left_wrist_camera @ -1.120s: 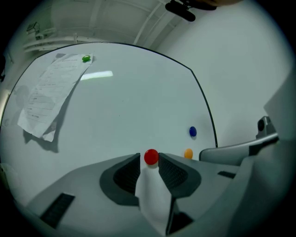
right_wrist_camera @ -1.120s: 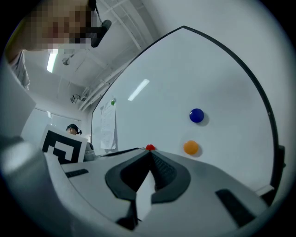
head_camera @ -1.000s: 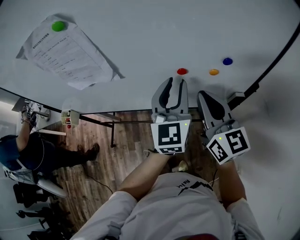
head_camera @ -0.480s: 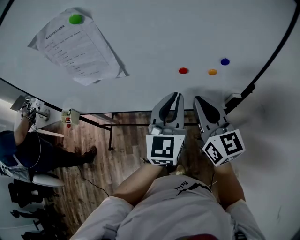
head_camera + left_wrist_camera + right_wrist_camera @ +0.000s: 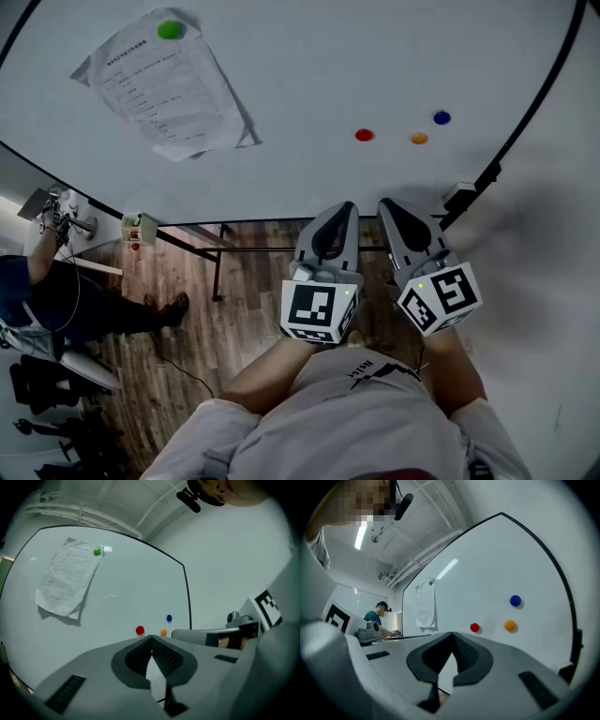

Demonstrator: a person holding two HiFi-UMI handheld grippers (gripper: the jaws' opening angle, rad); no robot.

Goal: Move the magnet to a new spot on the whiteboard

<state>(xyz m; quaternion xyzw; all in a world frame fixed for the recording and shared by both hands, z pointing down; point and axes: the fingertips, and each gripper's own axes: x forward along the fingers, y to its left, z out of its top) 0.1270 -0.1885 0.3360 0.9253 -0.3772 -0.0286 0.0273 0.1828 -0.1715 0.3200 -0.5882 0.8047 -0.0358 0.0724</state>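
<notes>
vs. one second ago: left claw (image 5: 348, 207) was spread wide with its tips just under the red magnet (image 5: 364, 135); now it sits lower in the head view, off the whiteboard (image 5: 309, 66), over the wood floor (image 5: 234, 309). its jaws are clenched tip to tip with nothing between them, as the left gripper view confirms (image 5: 151, 638). right claw (image 5: 383, 202) has dropped back alongside it, also clenched and empty (image 5: 451, 633). the two claws lie side by side, near but not touching.

red magnet: on the whiteboard, upper middle-right of the head view, in the same row as before, with the orange magnet (image 5: 419, 139) to its right and the blue magnet (image 5: 441, 117) further right and a little higher. neither claw touches it.

edges and room: the black rim (image 5: 525, 122) runs down the right side, close beyond the blue magnet; the lower rim passes just above the claw tips. the paper (image 5: 164, 89), pinned by a green magnet (image 5: 170, 30), takes the upper left. bare board lies between the paper and the red magnet and across the top centre.
</notes>
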